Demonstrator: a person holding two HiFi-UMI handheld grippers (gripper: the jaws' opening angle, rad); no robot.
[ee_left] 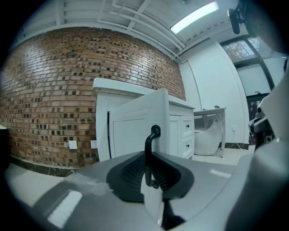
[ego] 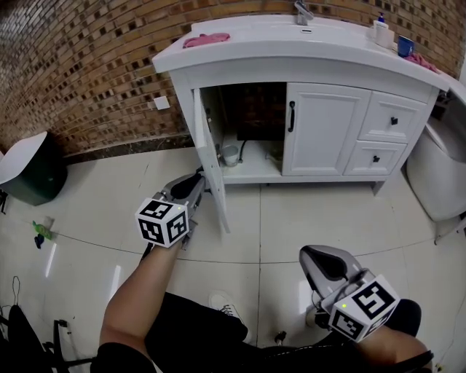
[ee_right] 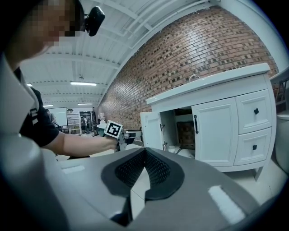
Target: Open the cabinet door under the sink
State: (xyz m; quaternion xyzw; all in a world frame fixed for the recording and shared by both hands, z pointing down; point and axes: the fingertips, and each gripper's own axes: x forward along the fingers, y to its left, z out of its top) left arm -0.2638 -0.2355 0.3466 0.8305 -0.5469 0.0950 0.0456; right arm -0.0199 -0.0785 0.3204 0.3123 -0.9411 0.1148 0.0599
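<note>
The white vanity cabinet (ego: 320, 58) stands against the brick wall. Its left door (ego: 210, 146) is swung wide out toward me, edge-on in the head view. My left gripper (ego: 198, 180) is at that door's outer edge. In the left gripper view the left gripper (ee_left: 151, 168) is shut on the door's black handle (ee_left: 150, 153), which stands upright between the pads, with the door panel (ee_left: 135, 128) right behind. The right gripper (ego: 310, 253) hangs low over the floor, apart from the cabinet, shut and empty (ee_right: 144, 155). The right door (ego: 324, 127) is closed.
Inside the open compartment stand a pale cup (ego: 231, 154) and pipework. Two drawers (ego: 393, 119) lie right of the doors. A pink cloth (ego: 206, 40), tap (ego: 303, 11) and blue cup (ego: 405, 46) are on top. A toilet (ego: 437, 175) stands right, a dark bin (ego: 33, 171) left.
</note>
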